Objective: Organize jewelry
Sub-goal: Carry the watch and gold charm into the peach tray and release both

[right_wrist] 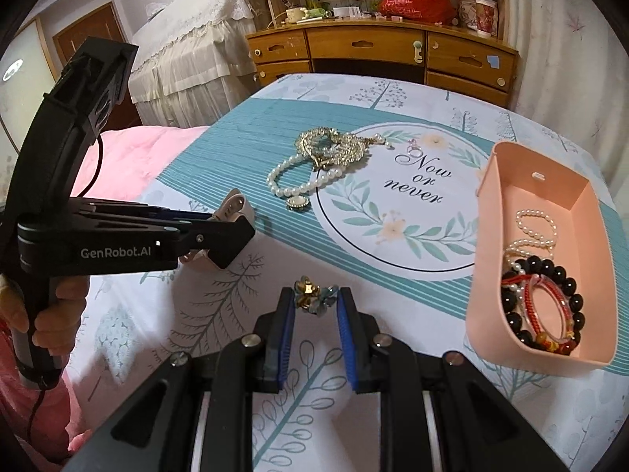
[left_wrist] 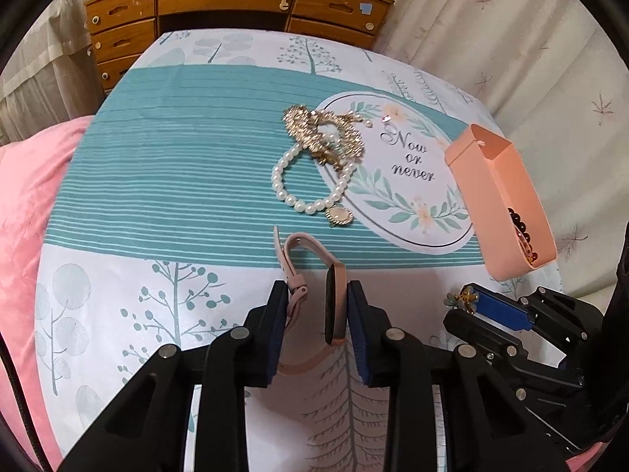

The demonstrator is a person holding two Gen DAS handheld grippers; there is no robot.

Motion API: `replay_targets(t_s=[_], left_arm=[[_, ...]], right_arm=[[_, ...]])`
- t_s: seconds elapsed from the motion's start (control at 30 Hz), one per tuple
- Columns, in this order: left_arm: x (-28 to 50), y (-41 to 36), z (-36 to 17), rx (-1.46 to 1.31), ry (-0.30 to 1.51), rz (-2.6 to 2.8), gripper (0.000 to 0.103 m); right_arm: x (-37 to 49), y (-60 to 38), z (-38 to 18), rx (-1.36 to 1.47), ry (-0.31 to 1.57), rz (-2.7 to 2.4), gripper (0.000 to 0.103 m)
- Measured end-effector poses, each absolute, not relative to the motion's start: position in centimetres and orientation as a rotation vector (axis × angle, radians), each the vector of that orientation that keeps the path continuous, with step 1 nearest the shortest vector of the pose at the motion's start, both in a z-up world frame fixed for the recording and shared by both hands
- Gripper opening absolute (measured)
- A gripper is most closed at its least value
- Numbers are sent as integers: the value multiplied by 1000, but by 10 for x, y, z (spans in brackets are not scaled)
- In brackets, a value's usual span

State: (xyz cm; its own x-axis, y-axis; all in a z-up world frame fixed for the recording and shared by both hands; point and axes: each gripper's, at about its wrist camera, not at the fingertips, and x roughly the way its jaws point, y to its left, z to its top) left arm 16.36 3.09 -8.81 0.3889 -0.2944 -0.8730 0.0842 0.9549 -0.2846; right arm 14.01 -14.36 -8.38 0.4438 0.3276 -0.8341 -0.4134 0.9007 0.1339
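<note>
In the left wrist view my left gripper [left_wrist: 317, 291] is shut on a pink-strapped watch [left_wrist: 336, 306]; its dark face lies against the right pad and the strap against the left pad. The right wrist view shows that gripper [right_wrist: 232, 232] low over the cloth with the watch [right_wrist: 236, 206]. My right gripper [right_wrist: 315, 295] is shut on a gold and bluish flower ornament [right_wrist: 304, 293], just above the cloth. A pearl bracelet [left_wrist: 283, 181] and a gold chain pile [left_wrist: 314, 129] lie mid-table. The pink tray [right_wrist: 483, 275] at right holds a black bead bracelet [right_wrist: 566, 275], a red bracelet and pearls.
A small ring [right_wrist: 412, 149] lies by the "Now or never" print. A wooden dresser [right_wrist: 365, 45] stands past the table's far edge, and a pink blanket [left_wrist: 27, 196] lies at left. A person's hand [right_wrist: 59, 306] grips the left gripper's handle.
</note>
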Motion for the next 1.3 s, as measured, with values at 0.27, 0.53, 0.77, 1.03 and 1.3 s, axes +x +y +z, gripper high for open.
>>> replay_targets(t_s=[0.27,0.53,0.77,1.03,1.3], left_arm=[[163,1,-52,-148,1076,-303,28],[171,-55,-16,-53,1005,-424,29],[184,-112,-1,26,980,-545,30],[209,-169,-6,54,985,-655,30],[232,-199,-20,64,1004,-666,34]], right_arm=[[132,-162,-58,-67,945,464,22],[125,-202,-36,-38,867,370,22],[122,-248,-27,39,819,260,22],[121,-294,-33,131,818,156,22],[127,-307,-42,202,820,142,22]])
